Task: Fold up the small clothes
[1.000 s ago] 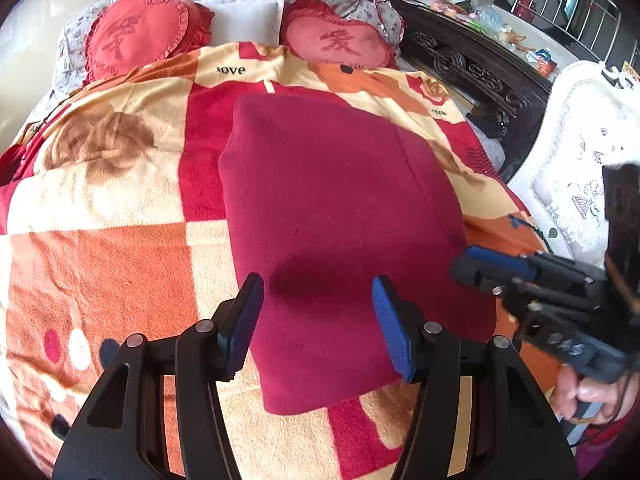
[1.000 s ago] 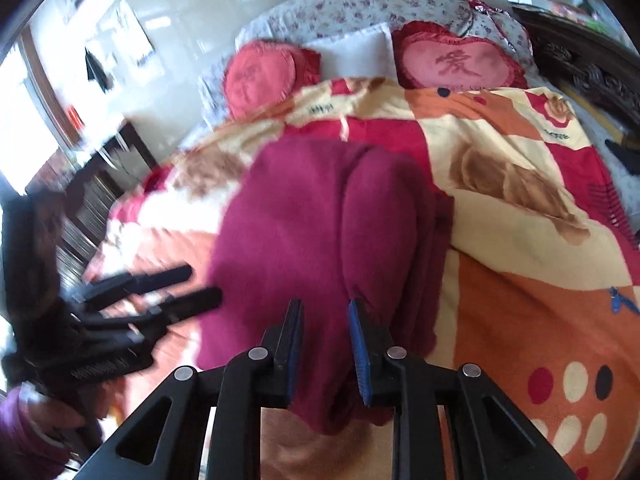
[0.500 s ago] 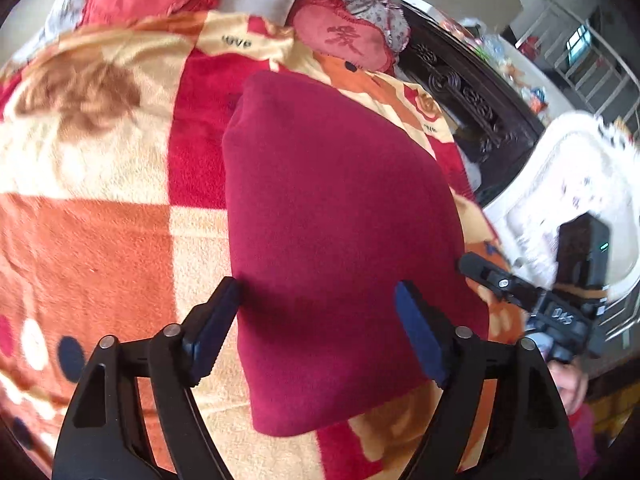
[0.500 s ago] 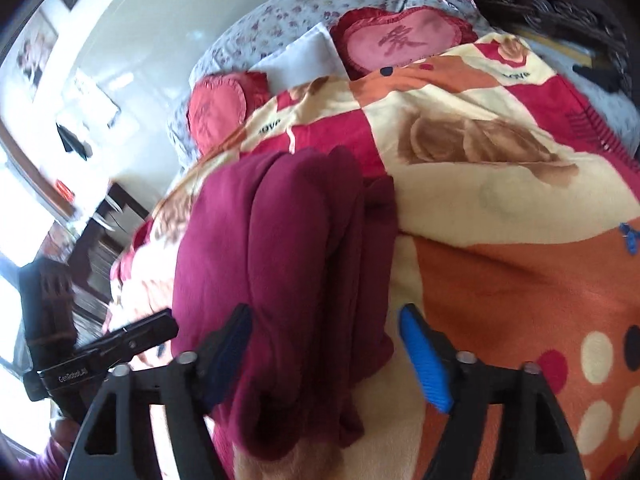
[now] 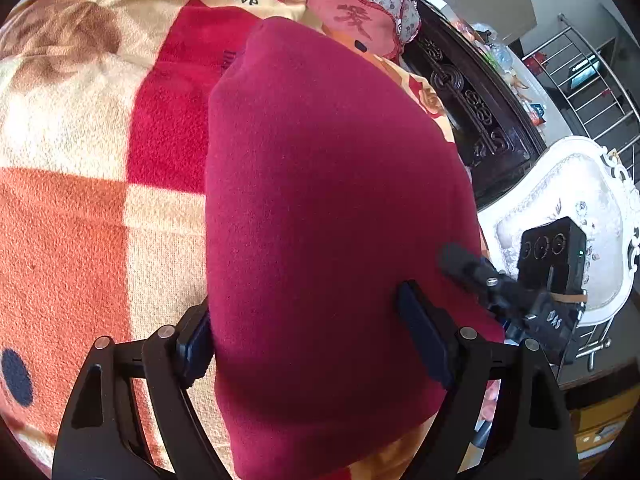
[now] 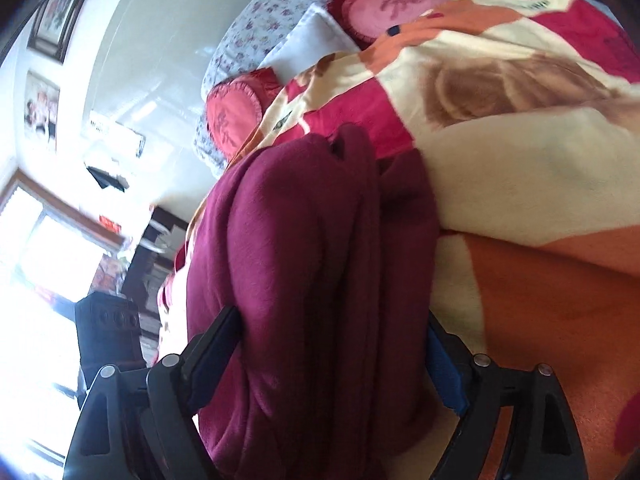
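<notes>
Fingers of the left tool (image 5: 308, 344) spread wide, straddling the near end of the folded maroon garment (image 5: 328, 208) lying on the patterned blanket (image 5: 72, 216). Right tool (image 6: 320, 356) is equally wide, its fingers flanking the garment's layered edge; its left pad is half hidden by cloth.

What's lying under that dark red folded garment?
The dark red garment rests on a patchwork blanket of orange, cream and red squares. What the garment covers stays hidden.
</notes>
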Motion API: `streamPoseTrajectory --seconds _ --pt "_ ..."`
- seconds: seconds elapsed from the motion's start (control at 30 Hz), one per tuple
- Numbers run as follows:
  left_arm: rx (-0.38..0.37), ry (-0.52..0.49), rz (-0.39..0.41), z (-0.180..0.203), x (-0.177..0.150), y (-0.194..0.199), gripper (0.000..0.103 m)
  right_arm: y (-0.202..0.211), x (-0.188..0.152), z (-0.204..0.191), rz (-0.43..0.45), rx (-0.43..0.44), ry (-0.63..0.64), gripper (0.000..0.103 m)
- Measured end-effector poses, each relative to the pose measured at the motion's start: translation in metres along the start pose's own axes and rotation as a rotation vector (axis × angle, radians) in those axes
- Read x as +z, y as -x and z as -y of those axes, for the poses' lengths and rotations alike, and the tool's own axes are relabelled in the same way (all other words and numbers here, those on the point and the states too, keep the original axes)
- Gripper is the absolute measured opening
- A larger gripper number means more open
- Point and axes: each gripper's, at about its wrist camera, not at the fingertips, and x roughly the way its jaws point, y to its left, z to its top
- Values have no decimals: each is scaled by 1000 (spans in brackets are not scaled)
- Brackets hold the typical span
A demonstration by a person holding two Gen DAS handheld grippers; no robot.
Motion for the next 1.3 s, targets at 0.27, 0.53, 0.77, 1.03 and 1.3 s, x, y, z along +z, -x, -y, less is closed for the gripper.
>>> streamPoseTrajectory --seconds 0.27,0.53,0.77,1.03,1.3 --pt "-7 -52 45 15 -11 35 69 26 -8 -41 50 -73 133 43" --pt "36 -84 52 14 -69 101 69 49 -48 -91 13 -16 183 42" --pt "95 -12 -29 -21 -133 109 69 28 -117 -117 -121 -41 256 41" --pt "163 -38 -31 -16 -142 107 69 21 -147 -119 -137 -213 318 49" --pt "302 -140 71 -2 -136 128 69 70 -142 -150 -41 -217 431 49"
